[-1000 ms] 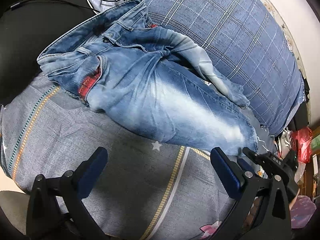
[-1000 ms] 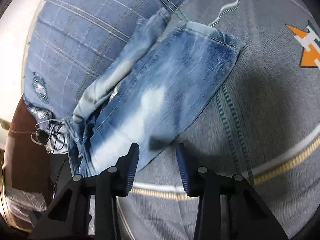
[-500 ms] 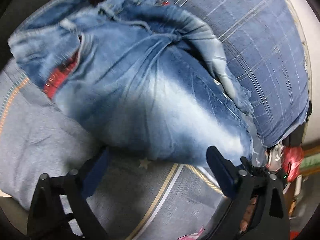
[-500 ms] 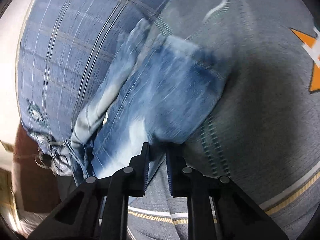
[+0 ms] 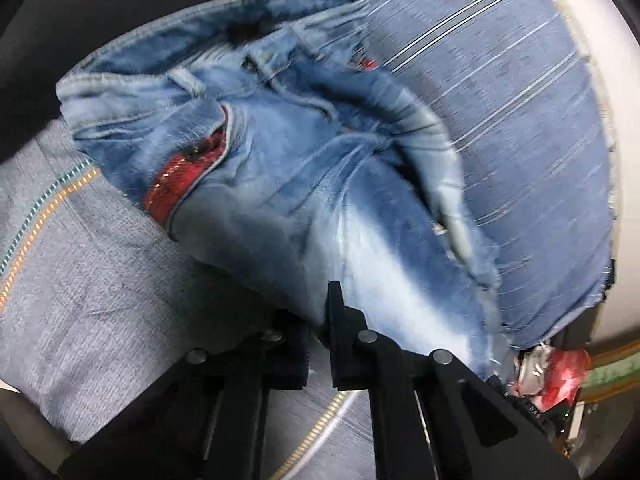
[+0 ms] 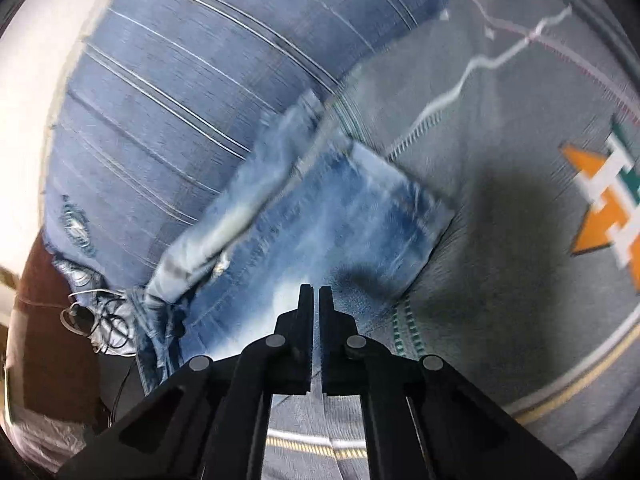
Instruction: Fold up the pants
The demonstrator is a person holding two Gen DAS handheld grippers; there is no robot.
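Both grippers had closed since the earlier frames, when their fingers stood wide apart short of the denim. Left gripper [image 5: 320, 320] had moved in on the jeans [image 5: 304, 184] and its fingers were clamped on the near edge of the upper leg, denim bunched between them. Waistband [image 5: 192, 60] sat at far left of that view, red plaid pocket lining [image 5: 182, 184] showing just below it. Jeans lay on the grey bedspread [image 5: 100, 300], far side resting against the blue striped pillow [image 5: 520, 140].

Right gripper [image 6: 314, 312] was over the lower leg, hem [image 6: 400, 176] further out. Its fingers were nearly together with only a thin slit between them; blur was heavy, so whether they pinched the near edge of the fabric or just sat over it I could not tell for sure, though a pinch looked likely.

Denim judged fairly heavy, soft but thick, not slippery, not fragile; it would drape and sag between the two holds. Best grips looked like the seamed side edge or hem, taking all layers at once, with the second leg still rumpled along the pillow side.
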